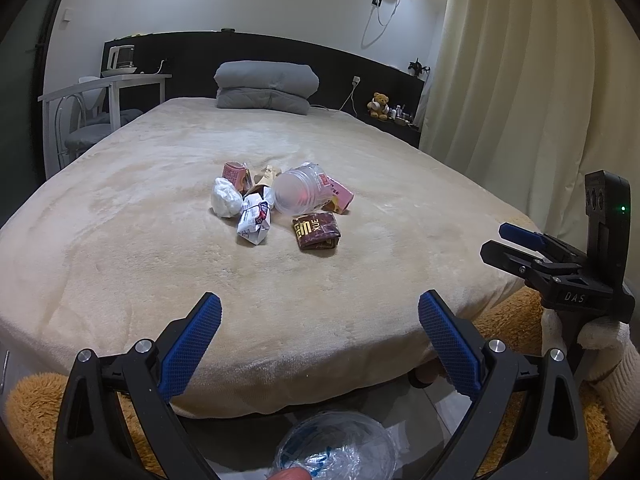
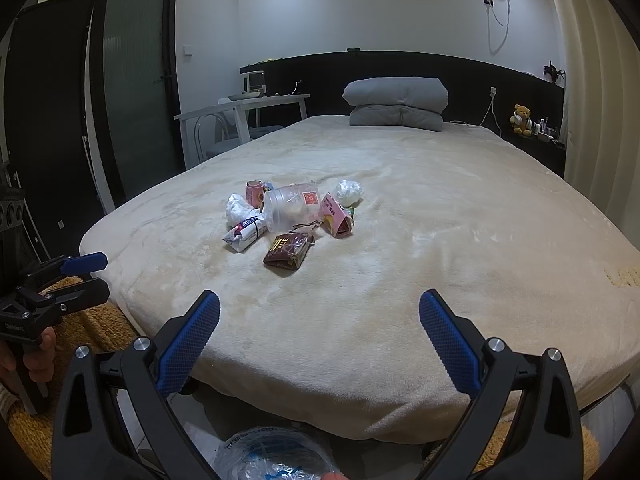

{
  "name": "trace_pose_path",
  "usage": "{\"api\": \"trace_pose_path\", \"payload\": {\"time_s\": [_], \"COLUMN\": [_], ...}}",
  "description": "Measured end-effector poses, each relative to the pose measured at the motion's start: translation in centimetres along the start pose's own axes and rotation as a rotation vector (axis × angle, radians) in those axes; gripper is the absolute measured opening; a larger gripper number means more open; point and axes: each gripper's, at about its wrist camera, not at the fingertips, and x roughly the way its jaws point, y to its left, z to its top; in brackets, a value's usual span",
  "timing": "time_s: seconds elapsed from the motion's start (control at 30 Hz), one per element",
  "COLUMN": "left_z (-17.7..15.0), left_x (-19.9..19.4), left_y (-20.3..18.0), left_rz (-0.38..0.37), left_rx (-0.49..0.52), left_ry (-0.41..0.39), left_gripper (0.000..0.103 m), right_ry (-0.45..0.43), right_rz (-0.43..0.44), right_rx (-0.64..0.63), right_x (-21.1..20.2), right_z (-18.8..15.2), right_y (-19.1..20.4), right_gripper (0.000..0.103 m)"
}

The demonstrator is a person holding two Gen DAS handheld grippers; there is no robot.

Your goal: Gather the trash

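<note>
The trash pile point(image 1: 276, 204) is being seen on the bed point(image 1: 360, 280), well ahead of both grippers: left gripper point(image 1: 320, 320) and right gripper point(image 2: 320, 316) are being held open, empty.

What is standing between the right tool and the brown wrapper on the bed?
Nothing visible. Only bare blanket lies between the open right tool and the brown wrapper, which is the nearest piece of the pile. The clear plastic cup and the other trash lie behind it.
</note>
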Motion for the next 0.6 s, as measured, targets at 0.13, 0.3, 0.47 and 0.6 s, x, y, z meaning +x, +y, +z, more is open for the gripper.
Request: {"api": "trace_pose_path", "payload": {"time_s": [0.13,0.3,0.47,0.6], "left_z": [-0.01,-0.12,-0.12,-0.09], "left_x": [-0.01,-0.26,-0.3,-0.29], "left_y": [-0.05,-0.29,-0.64,-0.7], "left_rz": [-0.002,-0.014,-0.013,-0.012], "left_rx": [0.0,0.012,0.029,0.029], "left_ry": [0.0,-0.009,-0.009,-0.01], "left_gripper": [0.097,0.097,0.097,0.097], "right_ry": [0.0,0.0,0.0,0.0], "right_rz": [0.0,-0.001,-0.002,-0.003], "right_rx": [-0.001,-0.002,-0.003,-0.003], "right_x": [0.08,-0.01,0.02,-0.03], "right_z": [-0.02,0.02,0.01,-0.02], "right_y": [0.02,0.05,0.1,-0.1], "right_gripper": [0.099,0.099,0.099,0.099]}}
